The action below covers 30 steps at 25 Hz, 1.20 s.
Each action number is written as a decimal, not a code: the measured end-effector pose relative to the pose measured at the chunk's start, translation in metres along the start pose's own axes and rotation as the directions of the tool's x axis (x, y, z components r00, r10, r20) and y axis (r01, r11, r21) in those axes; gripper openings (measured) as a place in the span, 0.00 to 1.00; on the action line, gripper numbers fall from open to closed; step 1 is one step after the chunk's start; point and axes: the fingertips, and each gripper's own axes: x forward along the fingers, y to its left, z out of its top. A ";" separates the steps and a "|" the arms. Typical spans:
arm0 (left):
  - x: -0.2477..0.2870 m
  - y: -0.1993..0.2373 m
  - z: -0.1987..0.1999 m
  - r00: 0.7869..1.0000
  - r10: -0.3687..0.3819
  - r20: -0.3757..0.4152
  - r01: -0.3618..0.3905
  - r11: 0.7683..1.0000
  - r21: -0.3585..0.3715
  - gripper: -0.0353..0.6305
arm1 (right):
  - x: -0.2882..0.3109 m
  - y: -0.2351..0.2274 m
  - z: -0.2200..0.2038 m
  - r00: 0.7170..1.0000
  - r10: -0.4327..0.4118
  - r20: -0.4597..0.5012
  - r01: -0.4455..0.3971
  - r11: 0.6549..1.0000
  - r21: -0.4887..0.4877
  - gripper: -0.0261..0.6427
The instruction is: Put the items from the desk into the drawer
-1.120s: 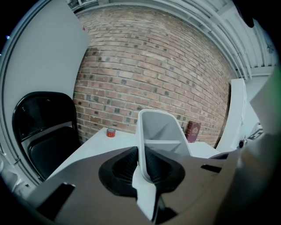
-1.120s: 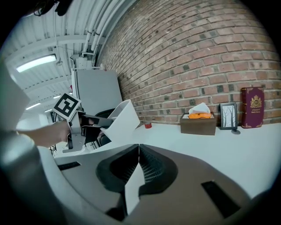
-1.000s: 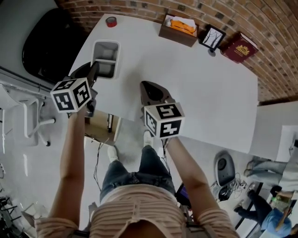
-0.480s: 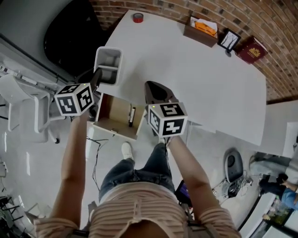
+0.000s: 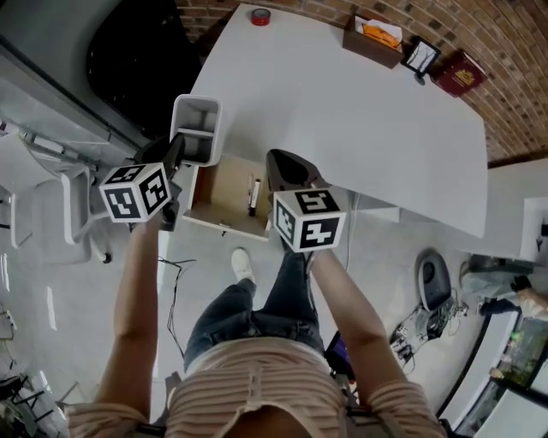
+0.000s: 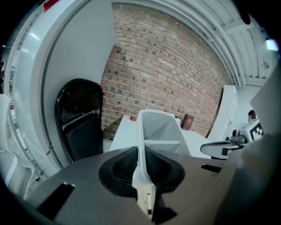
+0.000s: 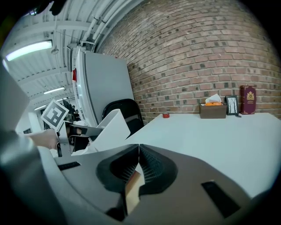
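Note:
Under the white desk's (image 5: 342,120) near edge a wooden drawer (image 5: 218,198) stands pulled out, with a dark pen (image 5: 253,195) lying inside. My left gripper (image 5: 175,147) is shut on the wall of a light grey two-compartment organizer bin (image 5: 197,127), held at the desk's left corner beside the drawer. In the left gripper view the bin's (image 6: 160,129) wall runs between the shut left gripper (image 6: 139,154). My right gripper (image 5: 281,164) sits at the drawer's right side. Its jaws are shut, and a strip of drawer wood (image 7: 133,183) shows between them at the right gripper (image 7: 138,154).
At the desk's far edge are a red tape roll (image 5: 260,16), a brown tissue box (image 5: 374,38), a small picture frame (image 5: 421,57) and a dark red box (image 5: 462,73). A black chair (image 5: 128,60) stands left of the desk, a white chair (image 5: 43,205) nearer me.
The drawer has come out from under the desk, and the pen inside now shows. Both grippers stay shut; the bin stays in the left one.

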 end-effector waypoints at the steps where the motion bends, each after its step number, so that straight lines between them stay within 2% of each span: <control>1: -0.003 0.002 -0.006 1.000 -0.003 -0.006 0.003 1.000 -0.003 0.12 | 0.000 0.004 -0.004 1.000 -0.003 -0.005 0.003 1.000 0.001 0.06; 6: -0.016 0.007 -0.039 0.999 -0.012 -0.038 0.011 1.000 -0.021 0.12 | -0.002 0.015 -0.026 0.999 -0.004 -0.045 0.004 1.000 0.014 0.06; 17: -0.011 -0.004 -0.097 0.995 -0.013 -0.102 0.011 1.000 -0.017 0.12 | -0.001 0.008 -0.074 0.991 0.026 -0.129 -0.020 0.999 0.041 0.06; 25: -0.007 -0.008 -0.139 0.987 -0.017 -0.163 0.013 0.999 -0.031 0.12 | 0.015 0.014 -0.132 0.971 0.052 -0.233 -0.033 0.996 0.085 0.06; 30: -0.003 -0.007 -0.172 0.978 -0.029 -0.209 0.020 0.999 -0.045 0.12 | 0.026 0.022 -0.164 0.953 0.071 -0.293 -0.055 0.996 0.066 0.06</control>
